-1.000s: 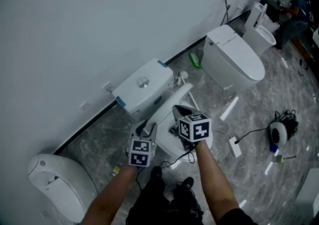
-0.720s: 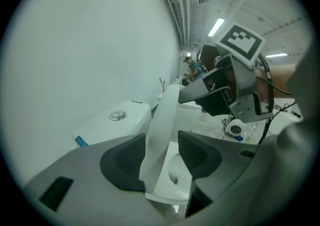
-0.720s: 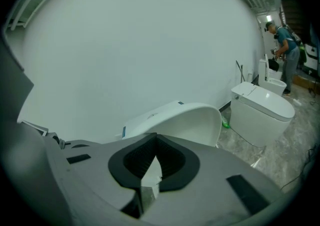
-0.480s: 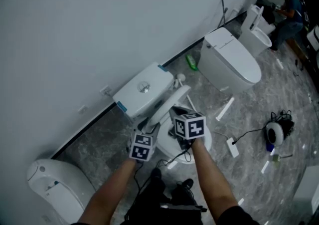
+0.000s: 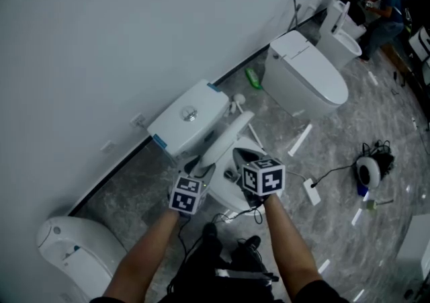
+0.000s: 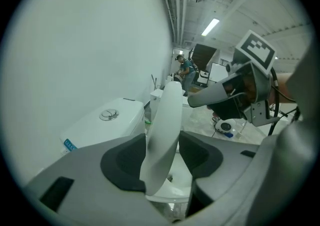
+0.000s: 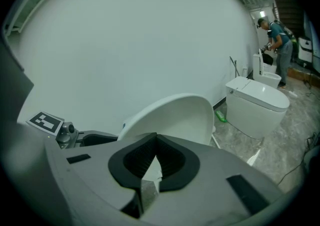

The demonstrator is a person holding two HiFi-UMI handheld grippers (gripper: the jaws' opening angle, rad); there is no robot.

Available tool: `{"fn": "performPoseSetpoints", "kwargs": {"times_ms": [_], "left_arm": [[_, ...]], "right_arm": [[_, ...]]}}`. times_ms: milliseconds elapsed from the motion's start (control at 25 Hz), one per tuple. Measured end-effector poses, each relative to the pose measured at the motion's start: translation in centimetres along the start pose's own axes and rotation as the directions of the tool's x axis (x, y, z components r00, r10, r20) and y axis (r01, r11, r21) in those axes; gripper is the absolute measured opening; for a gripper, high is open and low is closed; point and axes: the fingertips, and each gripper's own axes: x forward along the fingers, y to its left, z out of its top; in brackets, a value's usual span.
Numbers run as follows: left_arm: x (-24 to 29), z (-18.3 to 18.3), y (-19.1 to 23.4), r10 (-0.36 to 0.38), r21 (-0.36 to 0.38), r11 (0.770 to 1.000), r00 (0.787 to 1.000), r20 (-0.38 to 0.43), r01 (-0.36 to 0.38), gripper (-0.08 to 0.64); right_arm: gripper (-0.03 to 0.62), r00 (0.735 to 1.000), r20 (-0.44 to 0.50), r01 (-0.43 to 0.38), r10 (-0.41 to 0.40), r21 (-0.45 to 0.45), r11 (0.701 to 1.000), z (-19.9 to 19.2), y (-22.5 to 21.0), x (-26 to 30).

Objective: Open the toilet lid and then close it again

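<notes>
The white toilet (image 5: 232, 191) stands against the wall with its lid (image 5: 225, 137) half raised and tilted toward the tank (image 5: 188, 119). My left gripper (image 5: 200, 168) is at the lid's near left edge. In the left gripper view the lid (image 6: 162, 130) stands edge-on between the jaws of this gripper (image 6: 162, 157), which have just been opening wide; the pads do not press on it. My right gripper (image 5: 242, 156) is over the bowl in front of the lid (image 7: 175, 117), and this gripper (image 7: 150, 170) is shut with nothing in it.
A second toilet (image 5: 306, 80) stands further along the wall, a third (image 5: 70, 248) at the lower left. A green bottle (image 5: 252, 78) lies by the wall. A cable with a round device (image 5: 368, 170) lies on the floor at right. A person (image 5: 377, 3) works far back.
Both grippers stay at the half-raised lid, which keeps about the same tilt. The head view has drifted a little.
</notes>
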Motion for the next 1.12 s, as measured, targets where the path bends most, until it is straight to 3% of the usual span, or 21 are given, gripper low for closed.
{"fn": "performPoseSetpoints", "kwargs": {"times_ms": [200,320,560,800,1120], "left_arm": [[0.2,-0.2,-1.0,-0.015,0.015,1.000,1.000,-0.005,0.015,0.209],[0.2,-0.4,-1.9,-0.021,0.033,0.999,1.000,-0.015,0.021,0.210],[0.2,-1.3,-4.2,-0.027,0.073,0.997,0.999,-0.044,0.031,0.212],[0.3,-2.6,-7.4,-0.047,0.095,0.994,0.997,-0.063,0.053,0.219],[0.6,-3.9,-10.7,-0.067,0.115,0.991,0.995,-0.074,0.075,0.221]], "right_arm": [[0.009,0.999,0.049,0.020,-0.022,0.034,0.999,-0.7,-1.3,-2.7],[0.009,0.994,0.102,0.013,-0.023,0.105,0.994,-1.0,-2.0,-4.4],[0.021,0.976,0.214,-0.093,0.042,0.233,0.968,-1.2,-1.7,-6.9],[0.163,0.975,0.211,-0.135,0.075,0.289,0.948,-2.6,-1.7,-6.8],[0.163,0.979,0.198,-0.128,0.058,0.362,0.923,-4.9,-2.9,-6.9]]}}
